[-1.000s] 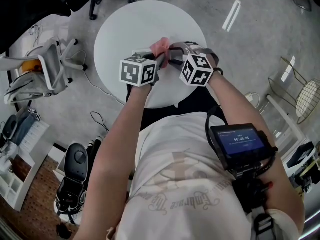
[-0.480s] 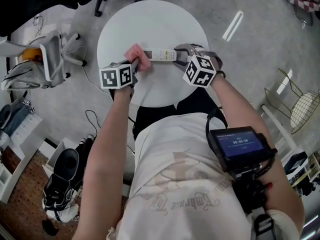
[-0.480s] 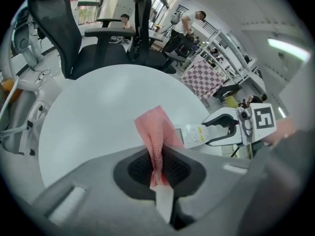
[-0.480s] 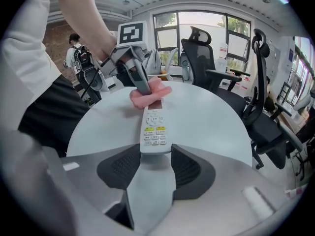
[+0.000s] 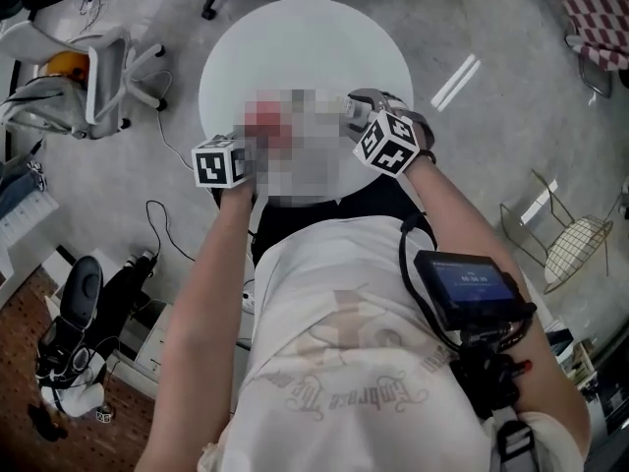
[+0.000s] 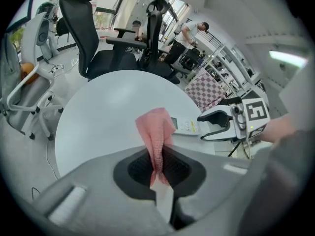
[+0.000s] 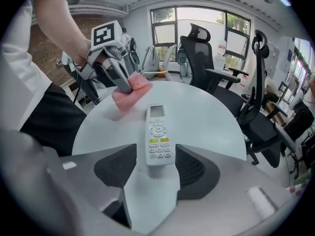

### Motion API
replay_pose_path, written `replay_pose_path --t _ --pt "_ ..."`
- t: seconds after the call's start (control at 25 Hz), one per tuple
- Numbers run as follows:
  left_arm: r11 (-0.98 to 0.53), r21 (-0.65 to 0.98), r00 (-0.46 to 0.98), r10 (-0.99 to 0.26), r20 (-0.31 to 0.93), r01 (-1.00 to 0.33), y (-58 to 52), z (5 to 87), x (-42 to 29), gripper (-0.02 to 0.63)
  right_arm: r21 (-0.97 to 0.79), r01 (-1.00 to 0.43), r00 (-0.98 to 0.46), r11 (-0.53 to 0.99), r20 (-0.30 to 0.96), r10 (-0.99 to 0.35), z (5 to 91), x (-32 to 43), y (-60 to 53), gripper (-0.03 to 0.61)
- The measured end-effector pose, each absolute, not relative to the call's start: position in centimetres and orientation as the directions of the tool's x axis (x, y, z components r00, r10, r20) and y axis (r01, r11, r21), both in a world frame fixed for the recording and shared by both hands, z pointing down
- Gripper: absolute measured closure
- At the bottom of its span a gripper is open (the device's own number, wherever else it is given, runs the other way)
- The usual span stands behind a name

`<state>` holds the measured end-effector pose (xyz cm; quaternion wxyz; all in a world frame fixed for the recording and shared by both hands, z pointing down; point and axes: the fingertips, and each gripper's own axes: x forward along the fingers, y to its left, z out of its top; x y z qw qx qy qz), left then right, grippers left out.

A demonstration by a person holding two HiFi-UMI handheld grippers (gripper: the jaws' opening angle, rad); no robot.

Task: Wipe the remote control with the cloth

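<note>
A white remote control lies face up on the round white table. Its near end sits between the jaws of my right gripper, which are opening, with a gap at each pad. My left gripper is shut on a pink cloth, which hangs over the table just beyond the remote's far end. The right gripper view shows the cloth apart from the remote's screen end. In the head view a mosaic patch hides the remote; the cloth shows between the left gripper and right gripper.
Black office chairs stand round the far side of the table. A white chair frame is on the floor at the left, a wire chair at the right. A recorder with a screen hangs at my chest.
My left gripper has carried the cloth leftward along the remote, away from the right gripper. The right hand has stayed at the remote's near end.
</note>
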<state>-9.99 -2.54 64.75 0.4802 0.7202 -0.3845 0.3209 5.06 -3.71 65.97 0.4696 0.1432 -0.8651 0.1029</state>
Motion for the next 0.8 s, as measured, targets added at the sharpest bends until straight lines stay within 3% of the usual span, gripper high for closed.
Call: replay_pose_path --t 0.52,0.8 --pt "-0.090 0.551 0.541 -0.374 0.753 -0.829 6.8 61.5 -13.8 0.595 0.083 -0.198 -0.277 0.977 0.951 -0.137 67.7 -0.3 -5.0 0.295" --pt "-0.125 0.587 0.589 -0.354 0.726 -0.800 6.8 61.7 -13.8 0.595 0.140 0.112 -0.185 0.984 0.976 -0.118 68.0 0.4 -5.3 0.284"
